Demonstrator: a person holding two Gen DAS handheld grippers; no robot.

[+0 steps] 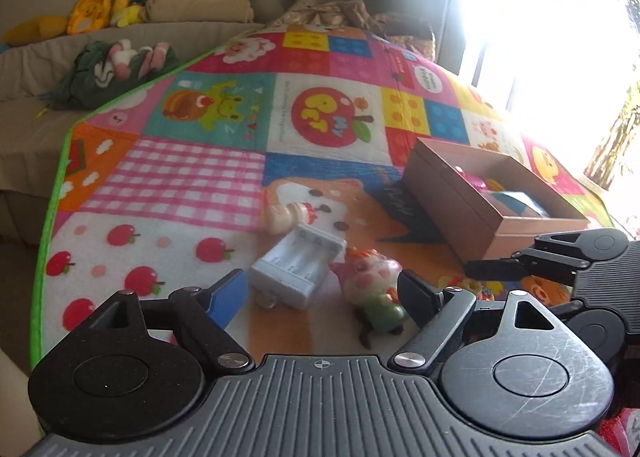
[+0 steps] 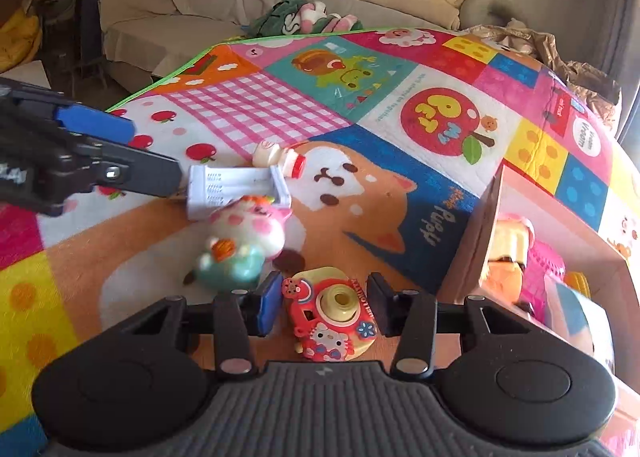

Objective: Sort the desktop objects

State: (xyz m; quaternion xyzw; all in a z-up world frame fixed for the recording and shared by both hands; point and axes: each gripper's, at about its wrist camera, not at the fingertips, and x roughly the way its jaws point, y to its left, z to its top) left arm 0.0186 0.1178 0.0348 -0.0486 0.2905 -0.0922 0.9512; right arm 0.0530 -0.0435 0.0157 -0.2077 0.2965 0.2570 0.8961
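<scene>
My right gripper [image 2: 325, 305] is shut on a red toy camera [image 2: 332, 317] that lies on the colourful mat [image 2: 360, 97]. Its blue pad and black pad touch the camera's two sides. My left gripper [image 1: 322, 293] is open and holds nothing. A white battery charger [image 1: 298, 269] and a pig figure [image 1: 372, 289] lie just ahead of its fingers. The right wrist view shows the left gripper [image 2: 156, 155] reaching in from the left, its black finger close to the charger [image 2: 236, 189]. The pig figure [image 2: 244, 241] lies beside the charger. A small bottle toy [image 1: 288, 215] lies just beyond them.
An open brown cardboard box [image 1: 460, 209] stands on the mat at the right with several toys inside; its wall [image 2: 476, 241] is close to my right gripper. Beyond the mat's green edge [image 1: 52, 217] are a beige sofa [image 1: 40, 129] with plush toys and a bright window [image 1: 560, 37].
</scene>
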